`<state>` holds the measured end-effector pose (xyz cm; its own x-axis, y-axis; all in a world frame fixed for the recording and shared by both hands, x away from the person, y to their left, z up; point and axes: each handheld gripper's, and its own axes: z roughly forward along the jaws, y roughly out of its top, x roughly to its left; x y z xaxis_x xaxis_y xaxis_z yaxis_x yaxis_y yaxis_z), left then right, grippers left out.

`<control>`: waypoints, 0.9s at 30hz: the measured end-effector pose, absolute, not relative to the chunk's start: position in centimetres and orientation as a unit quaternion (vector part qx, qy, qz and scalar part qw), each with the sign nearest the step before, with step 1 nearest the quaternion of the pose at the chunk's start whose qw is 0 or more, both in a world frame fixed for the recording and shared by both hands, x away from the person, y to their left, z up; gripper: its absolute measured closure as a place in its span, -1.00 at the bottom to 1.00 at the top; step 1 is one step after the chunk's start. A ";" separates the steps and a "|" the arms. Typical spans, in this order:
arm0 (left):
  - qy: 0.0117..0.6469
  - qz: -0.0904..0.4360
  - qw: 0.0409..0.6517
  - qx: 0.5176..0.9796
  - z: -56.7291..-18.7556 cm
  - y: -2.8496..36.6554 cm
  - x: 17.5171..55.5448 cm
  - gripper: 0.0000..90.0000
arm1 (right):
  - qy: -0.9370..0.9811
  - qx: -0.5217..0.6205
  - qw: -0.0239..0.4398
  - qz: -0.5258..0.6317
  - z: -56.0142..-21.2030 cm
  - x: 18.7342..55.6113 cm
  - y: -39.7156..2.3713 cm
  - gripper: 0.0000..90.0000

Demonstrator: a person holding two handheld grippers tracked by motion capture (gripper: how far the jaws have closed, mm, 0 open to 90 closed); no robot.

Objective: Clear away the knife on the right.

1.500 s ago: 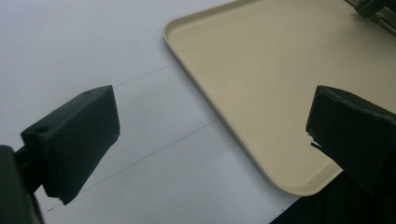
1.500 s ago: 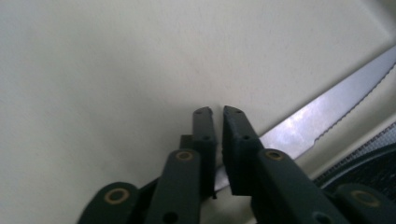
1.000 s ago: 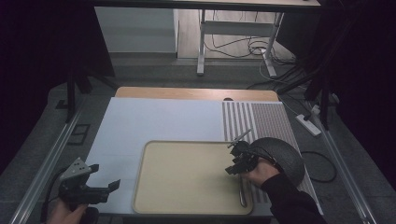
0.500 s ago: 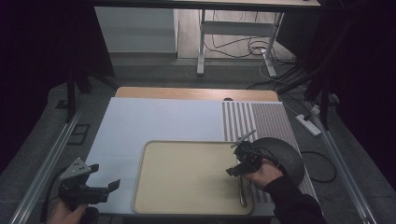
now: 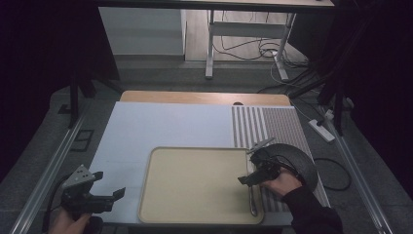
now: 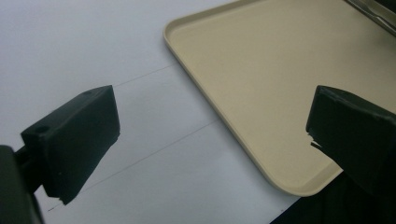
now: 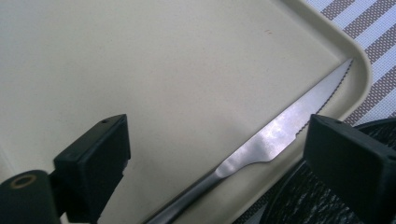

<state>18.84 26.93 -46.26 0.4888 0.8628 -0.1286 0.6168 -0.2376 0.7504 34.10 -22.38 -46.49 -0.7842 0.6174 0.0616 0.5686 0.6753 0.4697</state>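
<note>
1. Right tongs [image 5: 246,180]: seen in the high view at the 3 o'clock edge of the tray [image 5: 195,214], held low over it. In the right gripper view the jaws stand wide apart and grip nothing.
2. Knife [image 7: 261,151]: lies flat inside the tray along its right rim, serrated blade tip in the corner, handle running toward the person. It sits between the two open jaws but below them; no contact is visible.
3. Left tongs [image 5: 104,197]: at 8 o'clock on the counter, well apart from the knife, just beside the tray's near left corner. Jaws fully spread, empty.
4. Dark plate [image 5: 297,163]: at 3 o'clock of the tray, just beside it, on the striped mat [image 5: 282,126]. The right hand rests over its near edge.
5. Risk, judged: the knife is thin and flat against the tray floor, close under the raised rim. Closing the jaws from this height would likely miss it or pinch the rim instead.
6. Risk, judged: a grip on the smooth blade rather than the handle may slip, letting the knife pivot or drop.
7. Risk, judged: the tray is unrestrained; a sideways push from the tongs could slide it across the counter toward the left tongs.
8. Risk, judged: the right forearm is close to the plate and could nudge it off the mat.
</note>
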 end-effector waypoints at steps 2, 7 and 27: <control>0.480 0.159 0.388 0.770 -46.3 26.9 18.8 -0.95 | 0.913 0.325 0.055 0.239 -46.5 34.0 -22.4 -0.93; 0.480 0.158 0.388 0.770 -46.3 26.9 18.8 -0.95 | 0.910 0.326 0.060 0.247 -46.4 33.8 -22.8 -0.96; 0.480 0.159 0.387 0.772 -46.3 26.9 18.9 -0.95 | 0.895 0.349 0.085 0.265 -46.0 32.3 -25.2 -1.00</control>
<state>18.85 26.86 -46.26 0.4894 0.8630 -0.1252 0.6170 -0.2412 0.7491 32.28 -25.20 -46.02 -0.7419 0.6698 0.0323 0.5793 0.6159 0.5338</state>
